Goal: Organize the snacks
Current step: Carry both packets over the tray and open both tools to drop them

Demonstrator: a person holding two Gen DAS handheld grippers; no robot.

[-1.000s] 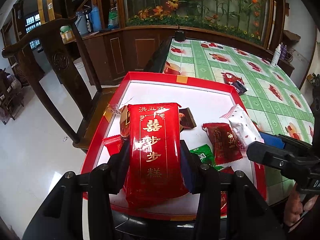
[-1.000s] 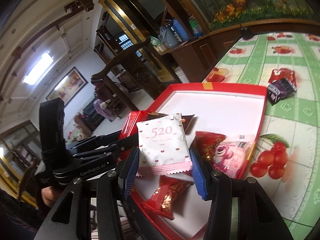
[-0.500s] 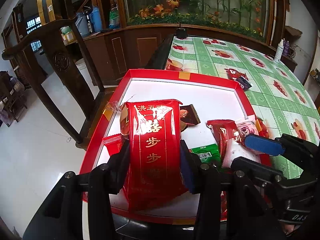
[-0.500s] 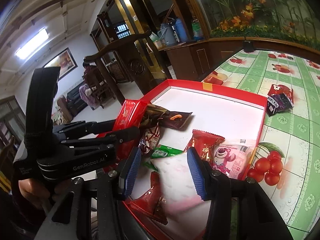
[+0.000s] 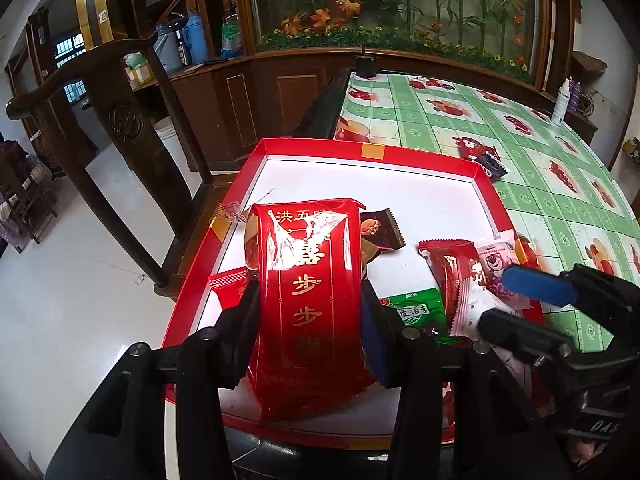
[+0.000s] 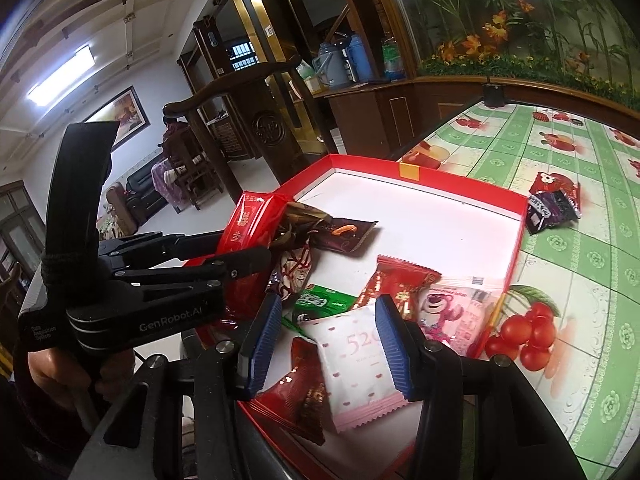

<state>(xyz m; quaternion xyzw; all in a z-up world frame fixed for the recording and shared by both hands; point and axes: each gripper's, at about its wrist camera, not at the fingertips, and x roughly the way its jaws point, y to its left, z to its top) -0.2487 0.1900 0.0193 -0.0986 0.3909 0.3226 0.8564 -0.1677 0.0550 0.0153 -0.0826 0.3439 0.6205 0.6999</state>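
The left tool (image 5: 310, 320) is clamped on a long red packet (image 5: 310, 292) with gold lettering, one finger pressing each long side, and holds it above the near left part of the red tray (image 5: 486, 196). In the right wrist view the same tool (image 6: 256, 258) comes in from the left with that packet (image 6: 248, 226) pinched between its tips.

The right tool (image 6: 324, 340) has its blue pads (image 6: 390, 344) spread apart. A white packet printed with pink hearts and "520" (image 6: 352, 364) lies flat in the tray below the gap; the right pad overlaps its edge in the picture, and whether they touch cannot be told. In the left wrist view this tool (image 5: 508, 300) reaches in from the right over the same white packet (image 5: 468, 312).

Other snacks lie in the tray (image 6: 516, 236) around them: a small dark red packet (image 6: 304, 396) just left of the white one, a green packet (image 6: 320, 300) beyond it, a red packet (image 6: 400, 284) and a pink packet with a bear (image 6: 448, 308) side by side near the right wall, and a brown packet (image 6: 344, 234) further back. The far half of the tray floor is bare white.

The tray sits on a bench with a green checked cloth (image 6: 580, 264). On the cloth beyond the tray's far right corner lie a dark purple packet (image 6: 548, 210) and a red one (image 6: 554, 182), touching. A dark wooden chair (image 5: 120, 120) stands left of the bench.
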